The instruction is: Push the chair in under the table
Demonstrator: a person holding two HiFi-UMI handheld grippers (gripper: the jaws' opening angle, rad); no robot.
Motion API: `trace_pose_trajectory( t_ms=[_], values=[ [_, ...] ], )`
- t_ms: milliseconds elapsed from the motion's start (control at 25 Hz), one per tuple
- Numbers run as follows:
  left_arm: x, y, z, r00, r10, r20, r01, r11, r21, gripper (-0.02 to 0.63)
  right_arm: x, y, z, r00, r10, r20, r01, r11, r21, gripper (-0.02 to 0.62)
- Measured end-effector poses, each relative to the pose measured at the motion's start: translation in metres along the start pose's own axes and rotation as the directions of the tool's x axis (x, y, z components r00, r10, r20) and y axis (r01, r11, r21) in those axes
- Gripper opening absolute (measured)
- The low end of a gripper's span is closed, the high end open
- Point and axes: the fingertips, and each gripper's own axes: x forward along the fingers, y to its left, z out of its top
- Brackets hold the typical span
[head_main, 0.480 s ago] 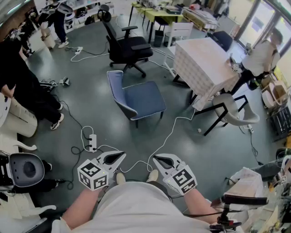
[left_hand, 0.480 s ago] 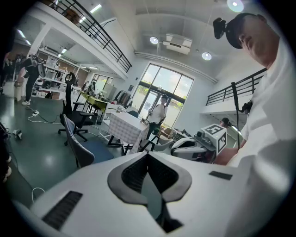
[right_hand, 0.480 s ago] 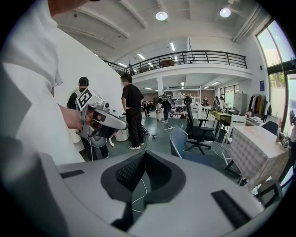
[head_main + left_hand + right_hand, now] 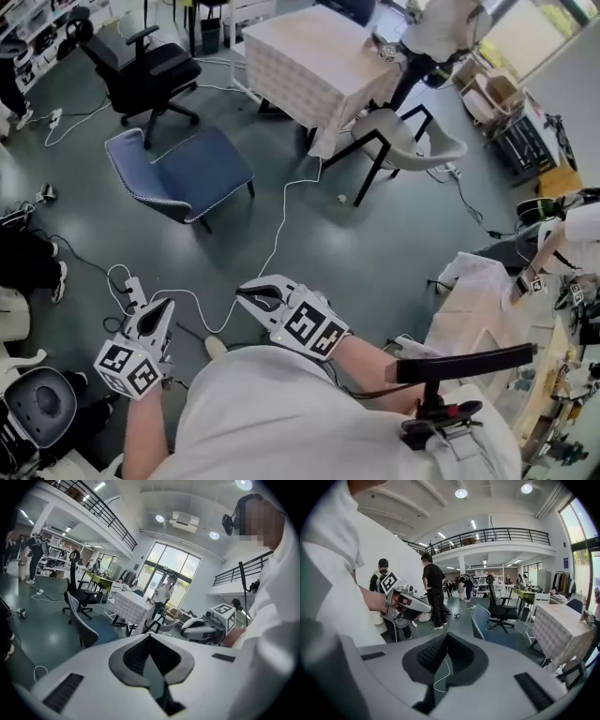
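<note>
A table [image 4: 309, 56] under a pale checked cloth stands at the top of the head view. A grey shell chair [image 4: 403, 141] on black legs sits at its right side, partly beside the cloth. A blue chair [image 4: 183, 173] stands apart on the floor to the left. My left gripper [image 4: 164, 305] is low at the left, shut and empty. My right gripper [image 4: 246, 291] is near the middle, shut and empty too. Both are far from the chairs. In the left gripper view the blue chair [image 4: 79, 620], the table [image 4: 131, 609] and the right gripper [image 4: 211, 623] show ahead.
A black office chair [image 4: 145, 70] stands behind the blue one. A white cable [image 4: 281, 234] and a power strip [image 4: 131, 291] lie on the floor between me and the chairs. A round stool [image 4: 42, 403] is at lower left, a black stand [image 4: 459, 366] at lower right. People stand around [image 4: 433, 592].
The head view has swung, so the table and chairs now sit higher and further left. Both grippers have shifted left in the picture and stay shut.
</note>
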Motion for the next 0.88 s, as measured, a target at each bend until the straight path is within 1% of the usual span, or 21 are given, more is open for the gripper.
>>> trace_pose_trajectory(
  t_ms=[160,360,400,440,480,560,600,680,760,880],
  values=[
    [0.026,-0.012,0.002,0.998,0.059,0.013,-0.059,0.998,-0.021,0.012,-0.025,-0.025,-0.013,0.999,0.023,0.025,-0.023,1.000,0.009,0.016],
    [0.057,-0.027,0.008,0.988,0.154,0.010,-0.154,0.988,-0.025,0.014,-0.048,-0.051,-0.034,0.995,0.093,0.018,-0.094,0.995,0.018,0.025],
    [0.062,-0.028,0.009,0.986,0.167,0.010,-0.167,0.985,-0.034,0.014,-0.052,-0.057,-0.036,0.995,0.101,0.021,-0.102,0.994,0.027,0.051],
    [0.066,-0.027,0.011,0.985,0.173,0.008,-0.173,0.984,-0.047,0.015,-0.055,-0.063,-0.038,0.995,0.101,0.023,-0.102,0.994,0.038,0.093],
    [0.070,-0.023,0.012,0.984,0.178,0.005,-0.177,0.982,-0.058,0.015,-0.056,-0.069,-0.039,0.996,0.091,0.024,-0.092,0.995,0.048,0.118],
    [0.075,-0.004,0.019,0.979,0.203,-0.002,-0.203,0.977,-0.065,0.025,-0.055,-0.086,-0.039,0.998,0.053,0.028,-0.055,0.997,0.055,0.124],
    [0.077,0.011,0.025,0.974,0.227,-0.004,-0.227,0.972,-0.065,0.040,-0.051,-0.096,-0.037,0.999,0.033,0.032,-0.035,0.998,0.057,0.128],
    [0.083,0.045,0.039,0.961,0.276,-0.002,-0.275,0.958,-0.076,0.083,-0.043,-0.115,-0.033,0.999,0.000,0.037,-0.002,0.998,0.061,0.133],
    [0.092,0.081,0.052,0.949,0.315,-0.001,-0.314,0.945,-0.097,0.104,-0.036,-0.136,-0.027,0.999,-0.029,0.028,0.027,0.998,0.060,0.138],
    [0.115,0.137,0.072,0.937,0.349,-0.021,-0.349,0.929,-0.122,0.141,-0.029,-0.178,-0.013,0.995,-0.097,0.003,0.096,0.994,0.060,0.154]
  ],
)
